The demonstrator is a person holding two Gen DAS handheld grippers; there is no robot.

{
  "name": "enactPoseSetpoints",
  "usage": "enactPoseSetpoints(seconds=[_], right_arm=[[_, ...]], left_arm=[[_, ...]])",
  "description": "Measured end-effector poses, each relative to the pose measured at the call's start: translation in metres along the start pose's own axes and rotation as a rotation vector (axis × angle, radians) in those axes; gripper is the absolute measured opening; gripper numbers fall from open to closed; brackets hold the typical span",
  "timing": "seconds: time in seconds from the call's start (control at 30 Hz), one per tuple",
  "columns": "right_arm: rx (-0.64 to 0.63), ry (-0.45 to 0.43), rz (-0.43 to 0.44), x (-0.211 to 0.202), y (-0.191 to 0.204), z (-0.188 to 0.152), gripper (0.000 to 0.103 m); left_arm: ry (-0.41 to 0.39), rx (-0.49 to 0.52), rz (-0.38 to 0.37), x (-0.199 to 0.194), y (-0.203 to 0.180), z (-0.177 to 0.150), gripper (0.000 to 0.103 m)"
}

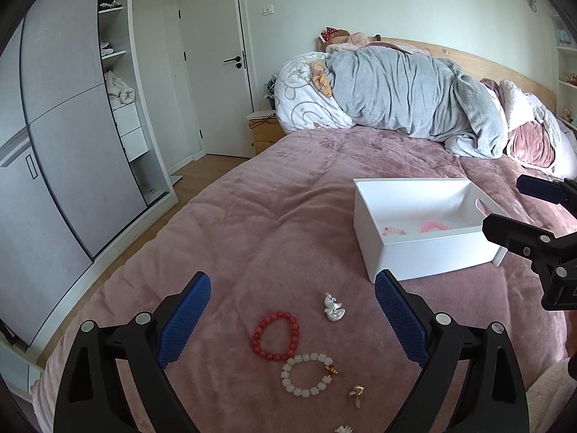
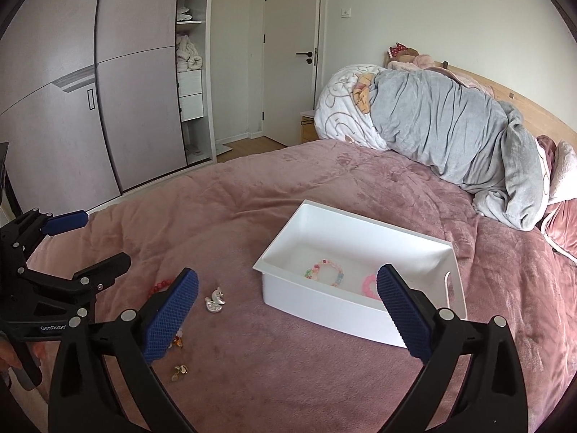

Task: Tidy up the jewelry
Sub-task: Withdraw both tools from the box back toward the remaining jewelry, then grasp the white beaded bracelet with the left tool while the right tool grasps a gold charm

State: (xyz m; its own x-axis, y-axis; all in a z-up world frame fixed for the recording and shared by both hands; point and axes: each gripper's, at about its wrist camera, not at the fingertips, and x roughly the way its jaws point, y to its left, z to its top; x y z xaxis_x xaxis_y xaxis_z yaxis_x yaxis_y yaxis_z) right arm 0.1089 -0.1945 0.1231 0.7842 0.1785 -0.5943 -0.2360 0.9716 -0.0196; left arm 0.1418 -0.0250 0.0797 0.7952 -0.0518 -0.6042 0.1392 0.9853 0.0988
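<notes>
My left gripper (image 1: 292,315) is open and empty, hovering over loose jewelry on the pink bedspread: a red bead bracelet (image 1: 276,336), a white bead bracelet (image 1: 307,377), a silver swan charm (image 1: 334,307) and a small gold piece (image 1: 355,395). A white box (image 1: 431,250) stands to the right and holds a multicolour bracelet (image 2: 325,272) and a pink bracelet (image 2: 370,286). My right gripper (image 2: 288,310) is open and empty, just in front of the box (image 2: 324,312). The swan charm (image 2: 215,301) lies to its left.
The pink bedspread (image 1: 281,216) covers the bed. A rolled grey blanket (image 1: 414,97) and pillows lie at the headboard. A wardrobe (image 1: 68,133) and a white door (image 1: 216,72) stand beyond the bed's left edge, with a wooden nightstand (image 1: 265,131) nearby.
</notes>
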Motion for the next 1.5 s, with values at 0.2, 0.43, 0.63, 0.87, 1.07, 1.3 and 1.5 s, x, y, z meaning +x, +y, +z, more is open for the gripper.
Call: enactPoseSetpoints(seconds=[0.2,0.43,0.63,0.87,1.07,1.3,1.5], right_arm=[[-0.013,0.033,0.052,0.015,0.021,-0.018,0.098],[-0.055,0.083,0.105,0.037,0.044,-0.044,0.096],[-0.111,0.165,0.15,0.062,0.062,-0.076,0.086],[-0.177,0.214,0.211,0.084,0.082,-0.11,0.072],[-0.218,0.232,0.241,0.092,0.094,-0.119,0.063],[-0.241,0.294,0.283,0.105,0.105,-0.13,0.051],[-0.265,0.358,0.303,0.116,0.113,-0.139,0.045]], left_arm=[[0.012,-0.012,0.032,-0.001,0.019,-0.029,0.094],[0.012,-0.017,0.022,0.009,0.028,-0.058,0.094],[0.032,0.017,0.006,0.027,0.026,-0.08,0.094],[0.061,-0.05,-0.035,0.05,0.033,-0.105,0.094],[0.082,-0.004,-0.03,0.064,0.026,-0.113,0.092],[0.147,-0.003,-0.051,0.085,0.026,-0.123,0.076],[0.2,0.011,-0.064,0.102,0.024,-0.131,0.066]])
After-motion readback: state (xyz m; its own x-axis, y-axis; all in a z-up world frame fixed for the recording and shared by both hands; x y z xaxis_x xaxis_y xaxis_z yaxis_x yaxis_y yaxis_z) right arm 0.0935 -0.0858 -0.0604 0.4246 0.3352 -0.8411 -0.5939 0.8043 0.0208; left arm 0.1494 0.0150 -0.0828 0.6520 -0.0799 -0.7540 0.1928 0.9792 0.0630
